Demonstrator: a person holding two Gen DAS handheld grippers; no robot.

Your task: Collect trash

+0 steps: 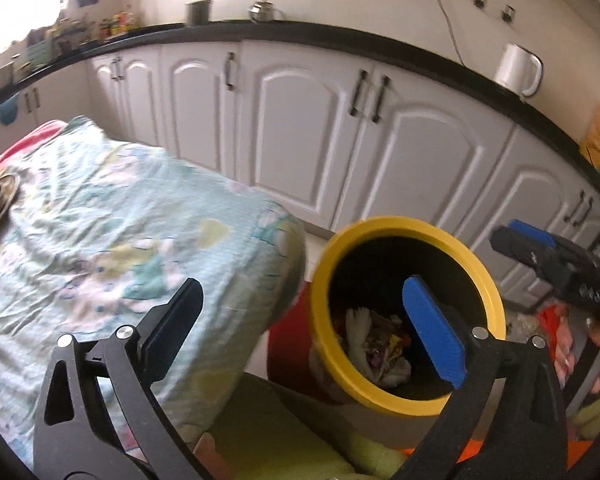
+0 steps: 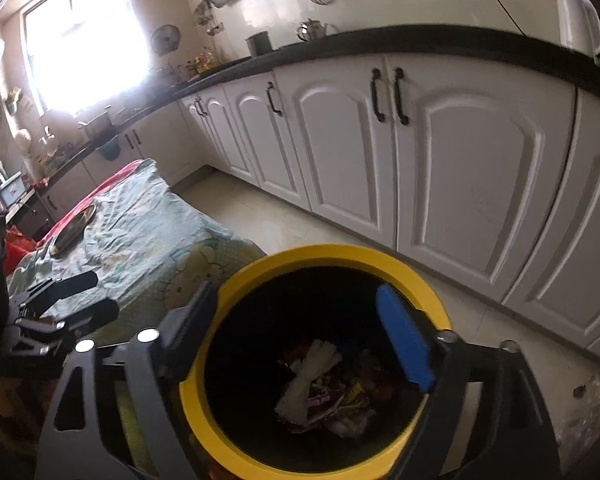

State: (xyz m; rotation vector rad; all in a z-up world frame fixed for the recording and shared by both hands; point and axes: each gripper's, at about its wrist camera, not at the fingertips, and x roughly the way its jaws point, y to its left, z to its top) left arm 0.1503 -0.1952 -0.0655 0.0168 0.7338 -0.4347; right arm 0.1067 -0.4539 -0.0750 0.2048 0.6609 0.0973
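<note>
1. The bin (image 2: 320, 360), black inside with a yellow rim, stands on the pale tiled floor (image 2: 300, 232), hard against the near corner of the table (image 2: 148, 240) draped in a pale green printed cloth.
2. The trash (image 2: 324, 392), crumpled white paper and coloured wrappers, lies at the bottom of the bin; print on the wrappers is too small to read.
3. The right claw (image 2: 308, 344) hangs over the bin mouth, fingers spread wide, one by the left rim and the blue one by the right, nothing between them.
4. The left claw (image 1: 300, 336) sits left of the bin, jaws wide and empty: its black finger is over the table's edge, its blue finger in front of the bin's opening.
5. Beyond the bin, a strip of bare floor runs along the white cabinets (image 2: 440, 152) under a black worktop (image 2: 420, 44).
6. A metal plate (image 2: 74, 229) rests at the table's far side, well apart from the bin.
7. A white kettle (image 1: 518, 69) stands on the worktop behind the bin; no legible writing anywhere.
</note>
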